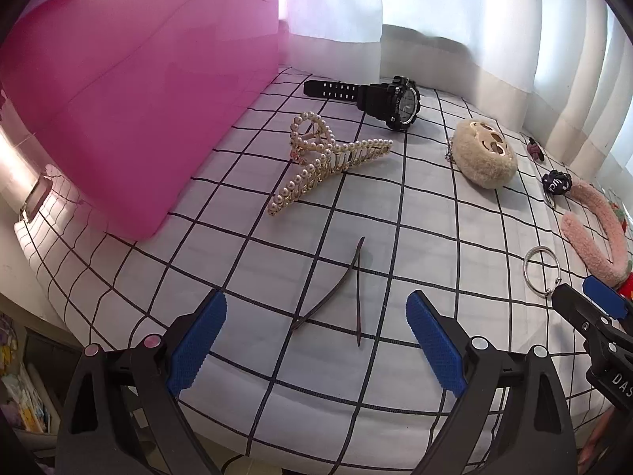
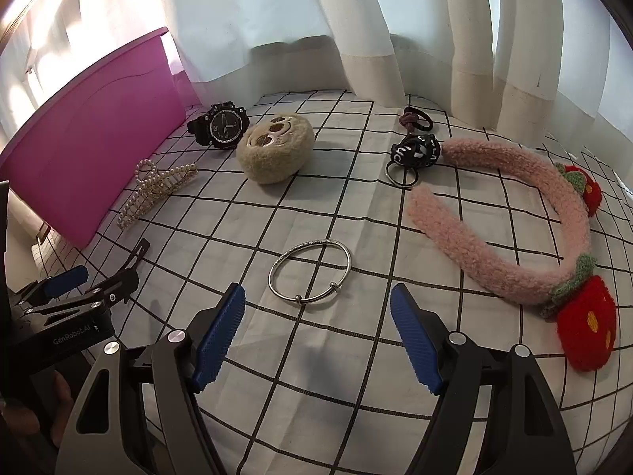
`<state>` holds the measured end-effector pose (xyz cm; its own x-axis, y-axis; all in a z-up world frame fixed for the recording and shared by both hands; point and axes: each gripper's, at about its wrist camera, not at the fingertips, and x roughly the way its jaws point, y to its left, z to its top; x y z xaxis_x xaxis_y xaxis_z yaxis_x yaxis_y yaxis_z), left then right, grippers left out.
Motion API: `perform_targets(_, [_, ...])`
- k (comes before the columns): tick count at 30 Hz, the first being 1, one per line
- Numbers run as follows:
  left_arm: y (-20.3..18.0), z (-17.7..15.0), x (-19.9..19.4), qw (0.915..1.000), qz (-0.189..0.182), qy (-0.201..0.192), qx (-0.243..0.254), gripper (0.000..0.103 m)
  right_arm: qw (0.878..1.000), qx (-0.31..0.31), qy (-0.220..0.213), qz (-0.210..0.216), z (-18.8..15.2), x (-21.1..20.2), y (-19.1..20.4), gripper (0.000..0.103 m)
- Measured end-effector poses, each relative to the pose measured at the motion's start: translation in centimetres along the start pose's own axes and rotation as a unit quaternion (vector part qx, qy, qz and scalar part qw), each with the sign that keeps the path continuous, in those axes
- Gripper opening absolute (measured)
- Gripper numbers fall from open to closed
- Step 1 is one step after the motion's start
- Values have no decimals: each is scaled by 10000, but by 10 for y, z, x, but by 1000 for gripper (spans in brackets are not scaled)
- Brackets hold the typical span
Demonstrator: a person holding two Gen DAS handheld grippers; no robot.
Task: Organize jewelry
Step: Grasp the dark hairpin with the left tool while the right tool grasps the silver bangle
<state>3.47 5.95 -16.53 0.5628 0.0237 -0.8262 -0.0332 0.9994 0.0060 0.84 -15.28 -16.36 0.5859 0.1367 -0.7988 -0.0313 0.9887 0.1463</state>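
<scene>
One pink bin point(image 1: 118, 111), its contents hidden.

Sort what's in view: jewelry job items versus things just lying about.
For the job: pink bin, silver bangle, pearl hair claw, black watch, thin hairpin, fuzzy headband, hair ties.

Lying about: plush face toy, curtain.

Both wrist cams angled down, sharing watch point(image 1: 389, 101).
</scene>
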Motion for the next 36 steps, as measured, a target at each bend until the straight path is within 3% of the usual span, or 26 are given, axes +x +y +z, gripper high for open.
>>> perform_targets(18, [-2, 5, 22, 9999, 74, -68, 38, 96, 9972, -507, 167, -523, 7, 29, 13, 73])
perform_targets(22, [1, 6, 25, 10000, 0, -51, -69, 98, 9967, -552, 172, -563, 9, 33, 13, 78])
perform_targets(27, [2, 6, 26, 9997, 19, -186, -123, 98, 9968, -536, 146, -580, 12, 40, 9, 92])
perform_targets(34, [1, 3, 26, 9994, -3, -339, -97, 96, 9967, -612, 58, -523, 8, 39, 10, 91])
perform_targets(36, [0, 2, 25, 9994, -12, -327, -95, 95, 9967, -645, 31, -486, 7, 37, 12, 86])
